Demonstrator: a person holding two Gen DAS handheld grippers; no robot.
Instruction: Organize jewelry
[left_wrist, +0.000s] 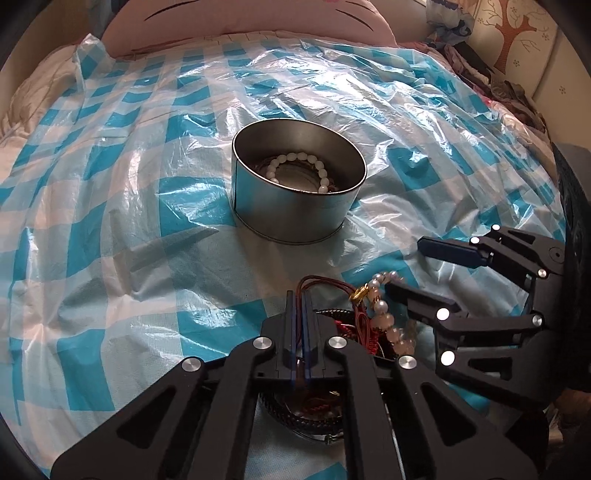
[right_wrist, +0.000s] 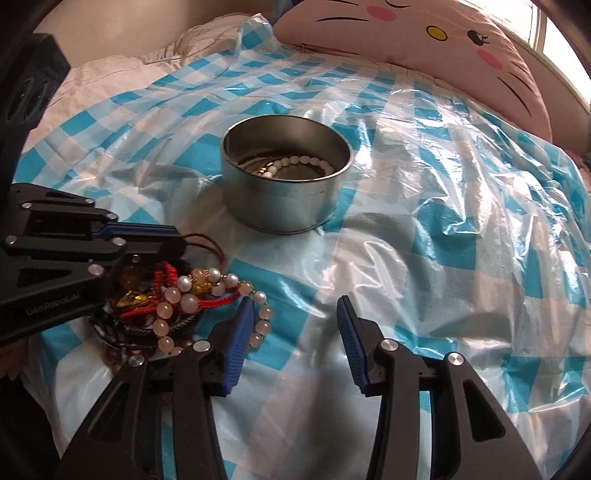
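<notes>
1. Lying on a bed under a blue-and-white checked plastic sheet, a round metal tin sits near the centre of both views, with a white bead bracelet inside it.
2. At 5 o'clock in the left wrist view – 8 o'clock in the right – a tangled jewelry pile rests on the sheet: pale pink beads, pearls, red cord, an amber piece.
3. The left gripper has its jaws pressed together, pinching a dark red cord from the pile.
4. The right gripper holds its jaws wide – the left pad just beside the pink beads.
5. A pink cat-face cushion lies at 12 o'clock.
</notes>
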